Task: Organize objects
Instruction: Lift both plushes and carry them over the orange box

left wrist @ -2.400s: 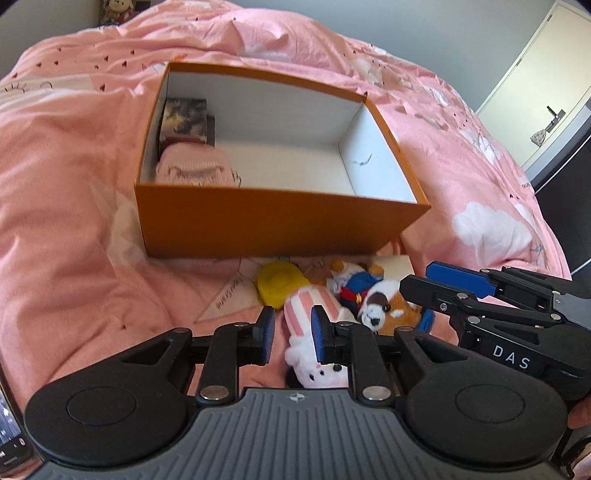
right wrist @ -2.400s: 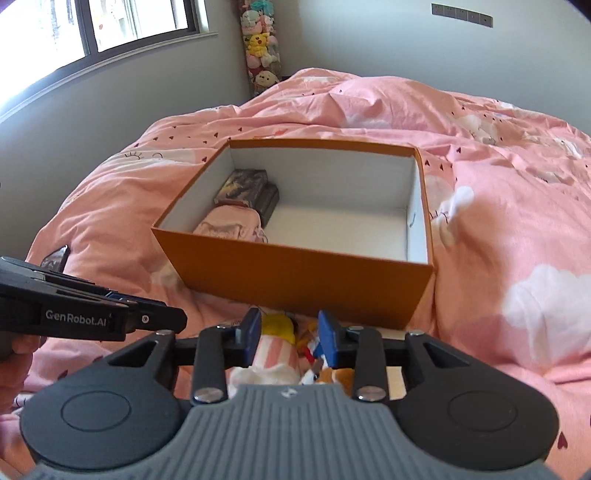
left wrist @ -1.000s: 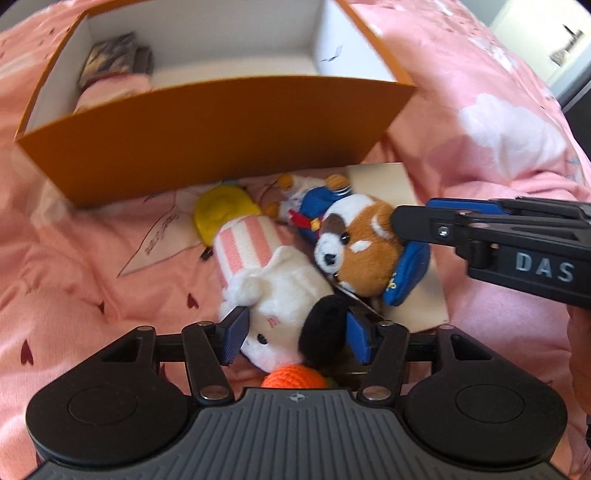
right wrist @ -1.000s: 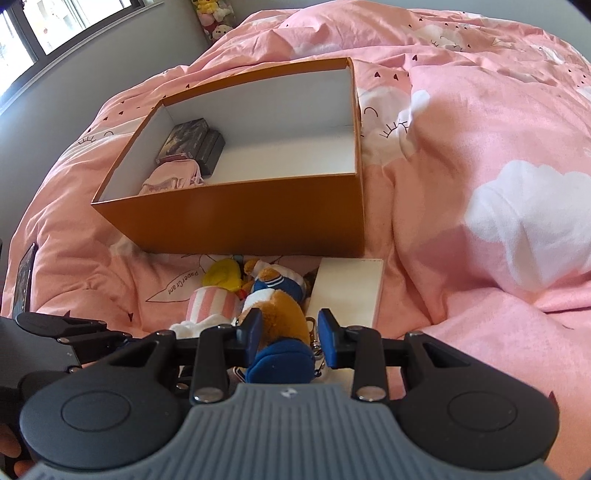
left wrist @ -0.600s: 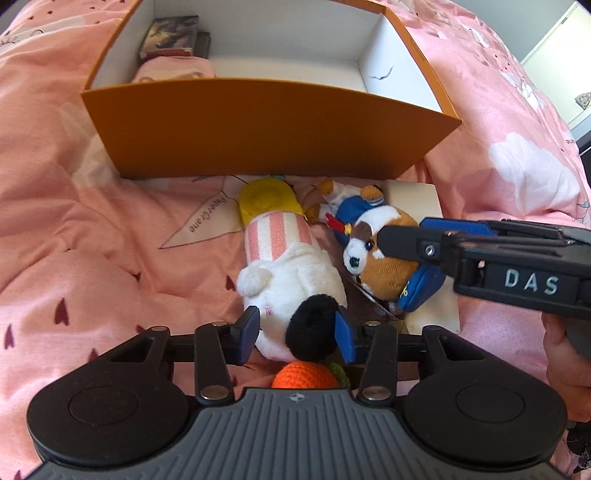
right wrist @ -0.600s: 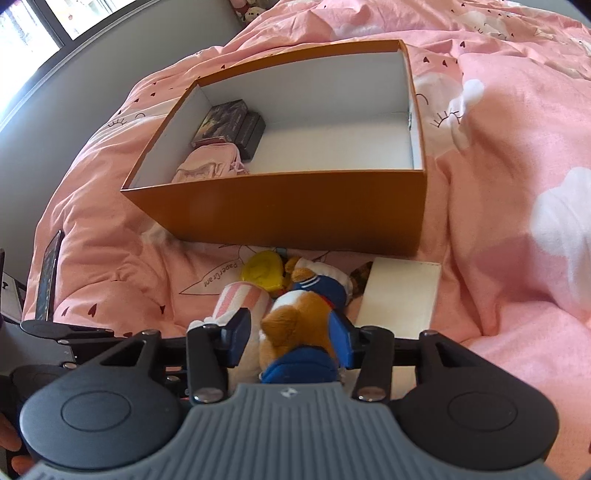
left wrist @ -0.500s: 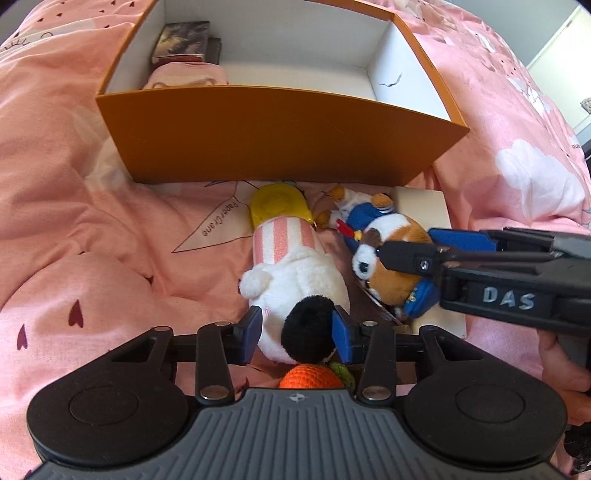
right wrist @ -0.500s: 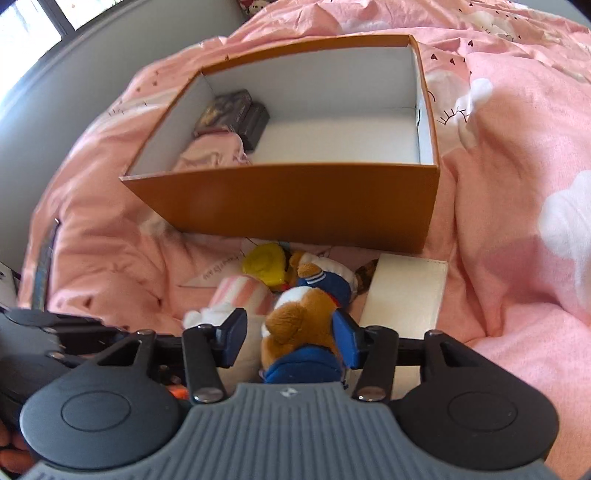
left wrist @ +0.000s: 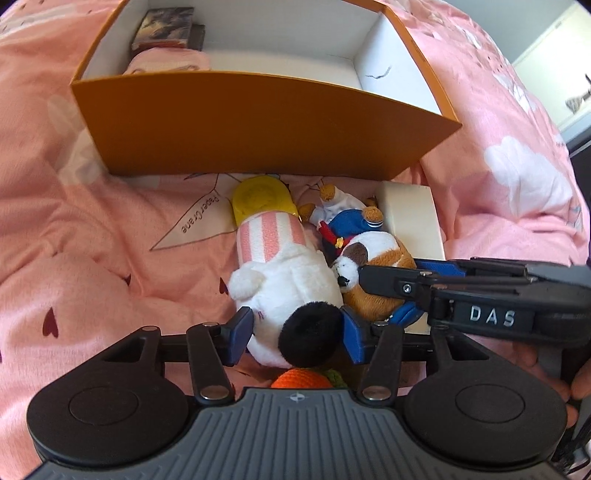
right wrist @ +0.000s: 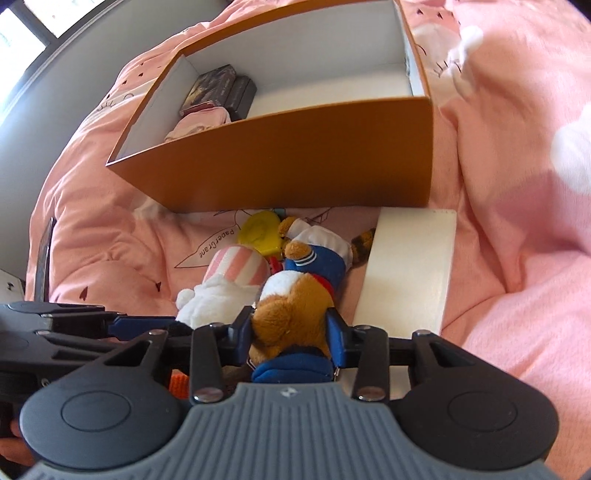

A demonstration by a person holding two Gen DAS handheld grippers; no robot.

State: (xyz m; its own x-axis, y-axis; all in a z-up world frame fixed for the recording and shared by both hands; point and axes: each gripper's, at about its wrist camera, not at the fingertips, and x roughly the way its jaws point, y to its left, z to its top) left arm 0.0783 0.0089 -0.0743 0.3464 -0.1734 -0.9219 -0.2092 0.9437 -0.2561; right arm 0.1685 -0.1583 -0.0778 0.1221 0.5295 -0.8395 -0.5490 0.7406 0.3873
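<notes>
A white plush with a pink-striped body [left wrist: 284,273] lies on the pink bed in front of the orange box [left wrist: 258,122]. My left gripper [left wrist: 295,332] straddles its head, blue pads touching both sides. A brown and white dog plush in blue [right wrist: 291,306] lies beside it. My right gripper [right wrist: 291,339] is closed around the dog plush; it also shows in the left wrist view [left wrist: 373,269]. A yellow toy [left wrist: 258,195] and a small sailor bear [right wrist: 317,247] lie between the plushes and the box.
The box holds dark card boxes [left wrist: 166,26] and a pink cloth [left wrist: 170,62] at its left end. A white flat box [right wrist: 410,266] lies right of the toys. An orange knitted toy [left wrist: 303,378] sits under my left gripper. A phone [right wrist: 46,254] lies at far left.
Both grippers came down from in front of the box onto the plushes. Left jaws opened around the white plush and narrowed onto it. Right jaws closed onto the dog plush.
</notes>
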